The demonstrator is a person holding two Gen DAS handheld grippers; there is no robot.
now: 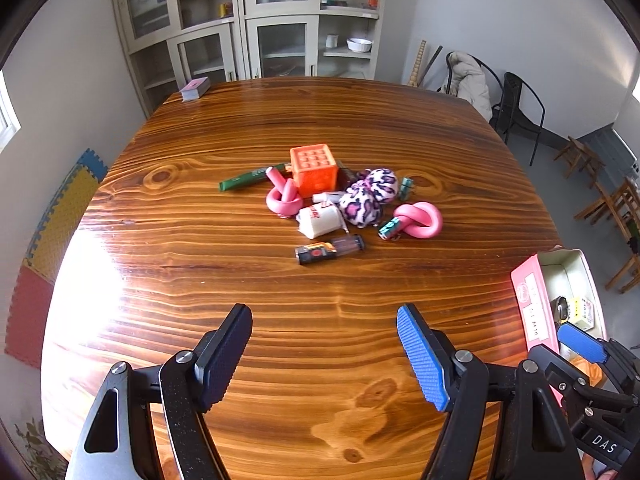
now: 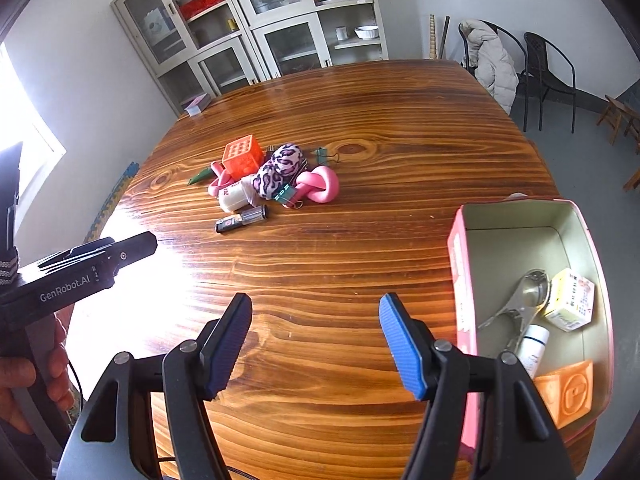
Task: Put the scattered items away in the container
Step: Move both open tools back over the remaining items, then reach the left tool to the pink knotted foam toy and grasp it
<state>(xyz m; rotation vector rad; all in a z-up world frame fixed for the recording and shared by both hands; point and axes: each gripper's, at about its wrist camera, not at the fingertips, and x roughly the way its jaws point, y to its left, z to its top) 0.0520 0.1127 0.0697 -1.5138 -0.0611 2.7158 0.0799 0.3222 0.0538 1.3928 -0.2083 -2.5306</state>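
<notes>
Clutter fills the middle of the left wrist view: an orange cube, pink knots, a leopard-print pouch, all waiting on the table. The left gripper hangs apart, empty.

Lower right of the right wrist view, the pink tin holds a few items; most remain. The right gripper is spread, empty.

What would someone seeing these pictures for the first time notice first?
Most likely the bright heap of odds and ends in the middle of the wooden table: an orange cube, two pink knotted rings and a pink-and-black spotted cloth bundle. Next, the pink tin at the table's near right edge, already holding an orange block, a metal clip and a small carton. Both claws, left and right, are open and empty.
</notes>
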